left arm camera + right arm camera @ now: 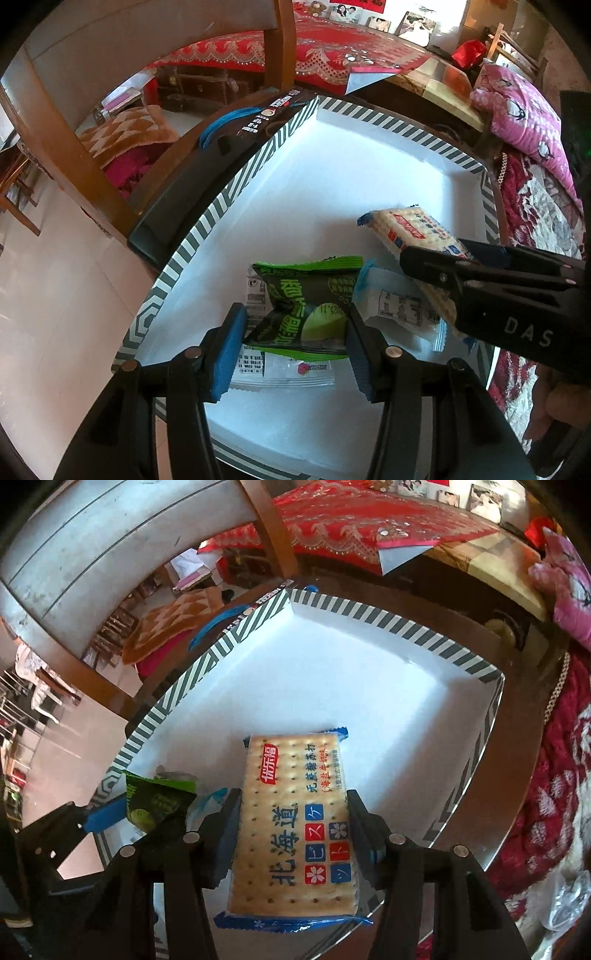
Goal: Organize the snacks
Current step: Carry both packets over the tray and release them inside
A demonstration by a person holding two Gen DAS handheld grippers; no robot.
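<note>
Your left gripper [295, 345] pinches a crumpled green snack packet [308, 306]; your right gripper [291, 836] clamps a flat soda cracker pack [293, 823], blue-edged.

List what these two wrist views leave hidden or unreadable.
- White wrappers on the striped white cardboard tray: left view, labels covered by the green snack packet.
- Blue-edged cracker packet: right view, near end overlapped by gripper fingers.
- Tray's near rim: cut off, both views.

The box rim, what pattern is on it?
Dark grey and white stripes on the box rim, clearest in the right wrist view.
</note>
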